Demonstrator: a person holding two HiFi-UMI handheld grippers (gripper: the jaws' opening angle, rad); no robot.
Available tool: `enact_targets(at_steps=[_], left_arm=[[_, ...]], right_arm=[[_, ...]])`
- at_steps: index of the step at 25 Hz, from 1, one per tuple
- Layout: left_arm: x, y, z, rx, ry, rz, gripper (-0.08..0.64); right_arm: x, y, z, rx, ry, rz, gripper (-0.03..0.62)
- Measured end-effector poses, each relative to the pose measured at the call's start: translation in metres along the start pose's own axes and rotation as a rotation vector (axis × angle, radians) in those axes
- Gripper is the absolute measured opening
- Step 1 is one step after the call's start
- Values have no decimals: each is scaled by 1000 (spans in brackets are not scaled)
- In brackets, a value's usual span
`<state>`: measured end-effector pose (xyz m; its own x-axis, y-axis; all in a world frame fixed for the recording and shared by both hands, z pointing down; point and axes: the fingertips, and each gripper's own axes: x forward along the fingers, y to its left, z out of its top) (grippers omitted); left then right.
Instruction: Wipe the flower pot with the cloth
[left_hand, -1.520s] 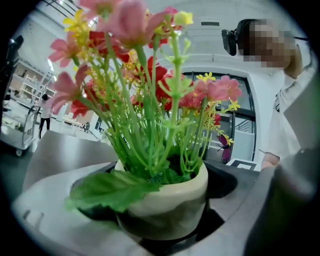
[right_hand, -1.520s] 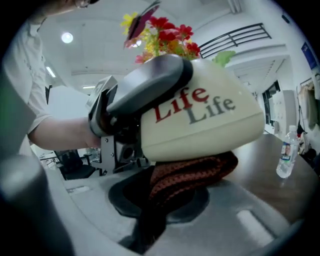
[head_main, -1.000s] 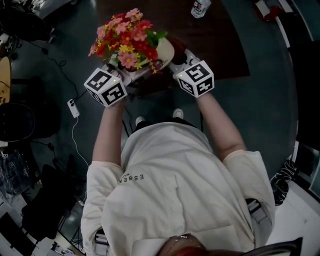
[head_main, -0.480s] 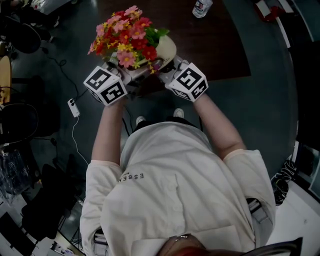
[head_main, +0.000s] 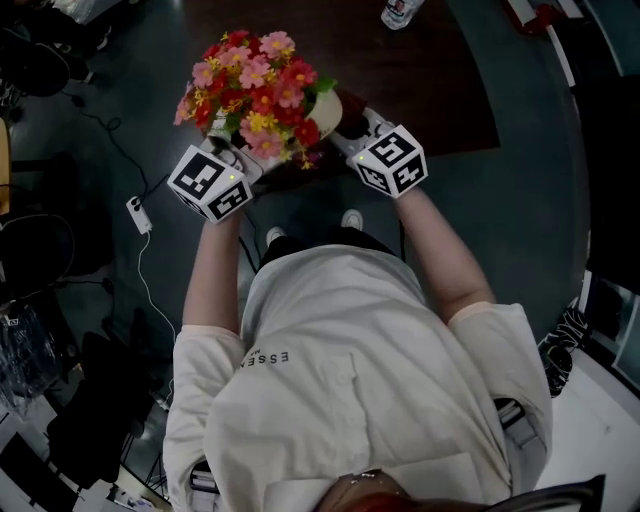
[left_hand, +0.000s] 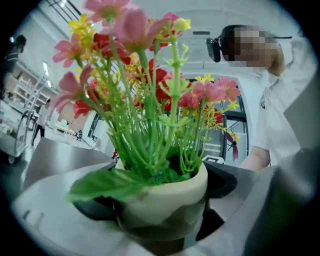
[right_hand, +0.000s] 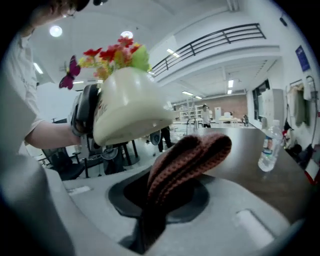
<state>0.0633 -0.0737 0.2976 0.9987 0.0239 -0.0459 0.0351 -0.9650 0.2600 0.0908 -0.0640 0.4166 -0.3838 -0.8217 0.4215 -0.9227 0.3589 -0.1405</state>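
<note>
Surroundings, head view: white power strip with its cable (head_main: 133, 212) lies on the dark floor at far left. A dark brown tabletop (head_main: 430, 90) sits ahead of the person. A clear plastic water bottle with a pale label (head_main: 398, 12) stands on it at the top edge. A small red object (head_main: 540, 18) is at top right, too small to identify. Nothing stands between the two grippers and the pot.

Left gripper (head_main: 240, 150): jaws spread wide and clamped on the body of the cream ceramic flower pot (left_hand: 165, 200), one dark pad at each side. The pot is held up in the air, off the table, between the two grippers. Its artificial bouquet of pink, red and yellow flowers on green stems (left_hand: 145, 75) fills that gripper's view, and a broad green leaf (left_hand: 107, 185) hangs over the rim. In the right gripper view the pot is tilted, its base towards the camera, with a purple butterfly ornament (right_hand: 69, 75) among the blooms.

Right gripper (head_main: 350, 125): jaws pinched nearly together on a folded brown knitted cloth (right_hand: 185, 160). The cloth's free fold stands up just below the pot's base; I cannot tell whether they touch.

Writing: "ESSE" reads on the person's white T-shirt (head_main: 340, 380); the bottle label is illegible
</note>
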Motion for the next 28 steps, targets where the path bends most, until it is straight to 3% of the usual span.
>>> enact_targets(at_steps=[6,11,18,22,28], left_arm=[[2,5,-69,180,125,6,540],[6,27,-129,161,180,16,538],[6,46,-195,255,370,-52,538],[17,46,-199,284,388,-71,540],[18,49,-211,260,396,-114,543]], right_arm=[[-23,-53,-32,84,45,-178,44],[-35,-83,-53,135,54,-263,46],[-30,-88,-82,72,145,-274,46],[-35,-91,-89,82,153,-249,46],[-33,-93,-94,73,170,-225,46]])
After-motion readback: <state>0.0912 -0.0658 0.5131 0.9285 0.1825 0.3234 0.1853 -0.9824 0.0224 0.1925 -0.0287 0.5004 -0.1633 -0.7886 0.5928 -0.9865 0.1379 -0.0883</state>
